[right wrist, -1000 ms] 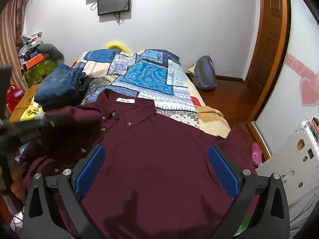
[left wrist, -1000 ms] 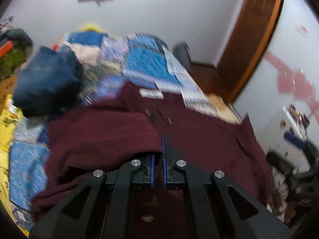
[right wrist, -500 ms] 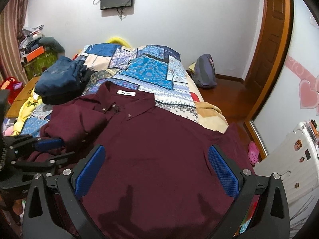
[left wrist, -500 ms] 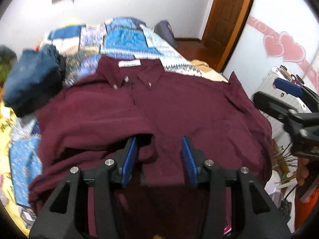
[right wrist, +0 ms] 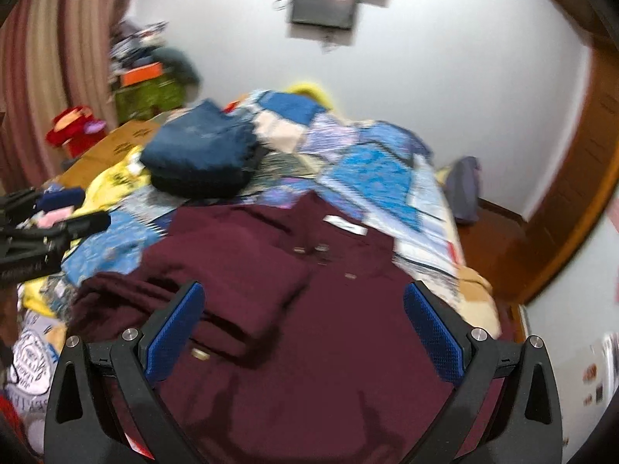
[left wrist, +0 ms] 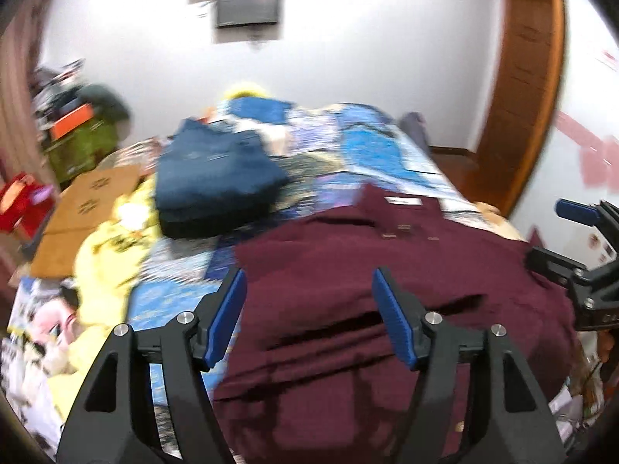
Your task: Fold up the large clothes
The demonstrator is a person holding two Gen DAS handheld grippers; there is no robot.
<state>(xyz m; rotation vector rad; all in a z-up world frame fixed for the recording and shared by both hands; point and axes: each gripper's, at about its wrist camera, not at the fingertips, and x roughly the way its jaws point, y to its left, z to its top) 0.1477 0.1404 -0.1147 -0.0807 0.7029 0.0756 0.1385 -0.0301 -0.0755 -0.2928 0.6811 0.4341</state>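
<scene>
Bedroom, white walls, a dark screen (right wrist: 329, 4) mounted at top centre of the right wrist view and a wooden door frame (left wrist: 522, 89) down the right of the left wrist view. The bed (right wrist: 387, 166) carries a patchwork cover in blue, white and lilac, printed and flat-lying. Both views are smeared by motion, so fine detail is unreliable.

The maroon shirt (right wrist: 329, 309) occupies the lower centre of both views, collar and white label toward the upper part of the frame, buttons down the placket. Its left-of-frame side is already laid over the body in a thick, soft-edged fold. The cloth looks matt, medium-weight and limp.

Left tongs (left wrist: 307, 317): jaws opening, nothing pinched between the blue ribbed pads; shirt fabric lies beneath them only. Right tongs (right wrist: 303, 332): released, jaws wide, nothing gripped.

Risks, as judged:
- The folded layer is unweighted; a passing pad could drag it and undo the fold.
- The shirt's right-of-frame edge appears to hang near the bed's side; a pull there could slide the garment off.
- A pinch taken too deep would gather both layers and fold crooked.
- A folded navy stack (right wrist: 201, 154) and loose yellow cloth (left wrist: 112, 255) sit just beyond the shirt at left of frame; a wide sweep could snag them.
</scene>
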